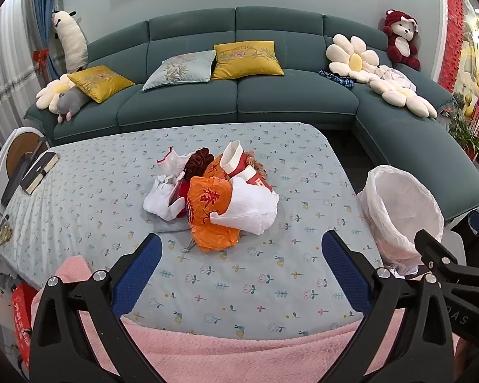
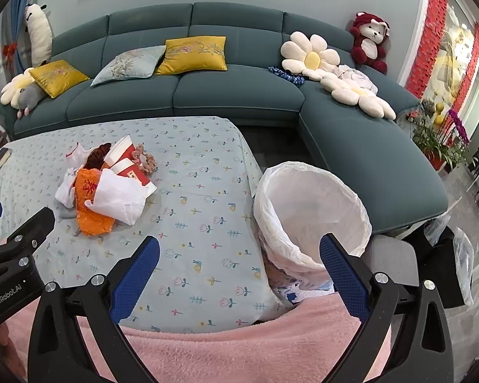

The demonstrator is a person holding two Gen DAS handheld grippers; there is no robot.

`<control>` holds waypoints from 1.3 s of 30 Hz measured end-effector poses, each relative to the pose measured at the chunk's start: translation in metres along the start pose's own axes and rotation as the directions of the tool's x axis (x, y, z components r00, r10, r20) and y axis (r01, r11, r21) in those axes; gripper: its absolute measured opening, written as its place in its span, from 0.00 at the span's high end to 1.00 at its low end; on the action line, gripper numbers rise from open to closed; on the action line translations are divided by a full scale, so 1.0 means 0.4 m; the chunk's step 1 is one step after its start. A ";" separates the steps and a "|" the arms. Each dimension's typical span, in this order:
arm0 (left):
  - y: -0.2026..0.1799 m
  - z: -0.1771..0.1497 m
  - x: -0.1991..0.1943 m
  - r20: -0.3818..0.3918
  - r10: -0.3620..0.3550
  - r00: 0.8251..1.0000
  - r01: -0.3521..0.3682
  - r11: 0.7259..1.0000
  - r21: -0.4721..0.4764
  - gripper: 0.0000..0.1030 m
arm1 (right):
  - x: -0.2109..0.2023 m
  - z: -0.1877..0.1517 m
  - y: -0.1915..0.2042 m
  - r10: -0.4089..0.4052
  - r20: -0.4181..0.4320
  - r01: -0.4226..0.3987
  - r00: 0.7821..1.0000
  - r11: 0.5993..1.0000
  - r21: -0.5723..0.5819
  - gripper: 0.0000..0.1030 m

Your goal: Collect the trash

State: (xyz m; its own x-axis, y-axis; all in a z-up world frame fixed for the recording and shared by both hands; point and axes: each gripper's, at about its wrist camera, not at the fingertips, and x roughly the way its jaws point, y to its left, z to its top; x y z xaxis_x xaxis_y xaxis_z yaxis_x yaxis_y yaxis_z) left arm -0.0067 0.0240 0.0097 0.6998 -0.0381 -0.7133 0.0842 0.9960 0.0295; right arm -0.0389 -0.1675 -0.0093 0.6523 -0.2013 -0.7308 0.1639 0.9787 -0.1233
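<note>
both claws, left (image 1: 241,276) and right (image 2: 239,276), spread empty; trash pile (image 1: 212,196) ahead, bin (image 2: 313,217) beside table.

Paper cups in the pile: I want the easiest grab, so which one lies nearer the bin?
The lower red-and-white cup, lying on its side against the white tissue; the other cup sits behind it, farther from the bin.

trash pile (image 1: 214,194) on table (image 1: 271,287), bin (image 2: 313,210) probably beside

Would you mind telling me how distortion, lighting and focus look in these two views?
Left wrist view: strong fisheye bowing of the sofa, dark vignetted corners, soft even light, trash pile sharp. Right wrist view: same bowing, bright glare at the far right, bin liner in focus.
</note>
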 end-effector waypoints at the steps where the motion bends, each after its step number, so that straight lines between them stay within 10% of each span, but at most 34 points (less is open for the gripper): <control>1: -0.001 -0.001 -0.002 0.001 -0.001 1.000 0.001 1.000 0.001 0.07 | -0.002 -0.003 0.001 -0.001 0.002 0.001 1.000 1.000 -0.005 0.07; 39: 0.010 0.040 0.015 0.025 0.007 1.000 -0.007 1.000 -0.013 0.07 | -0.004 0.030 -0.013 0.011 0.016 -0.011 1.000 1.000 0.015 0.07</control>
State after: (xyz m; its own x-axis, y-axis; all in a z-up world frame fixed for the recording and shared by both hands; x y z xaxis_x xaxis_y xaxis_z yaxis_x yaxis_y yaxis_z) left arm 0.0092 0.0263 0.0166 0.7181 -0.0331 -0.6951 0.0700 0.9972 0.0249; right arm -0.0318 -0.1726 0.0008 0.6654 -0.1915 -0.7215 0.1681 0.9801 -0.1052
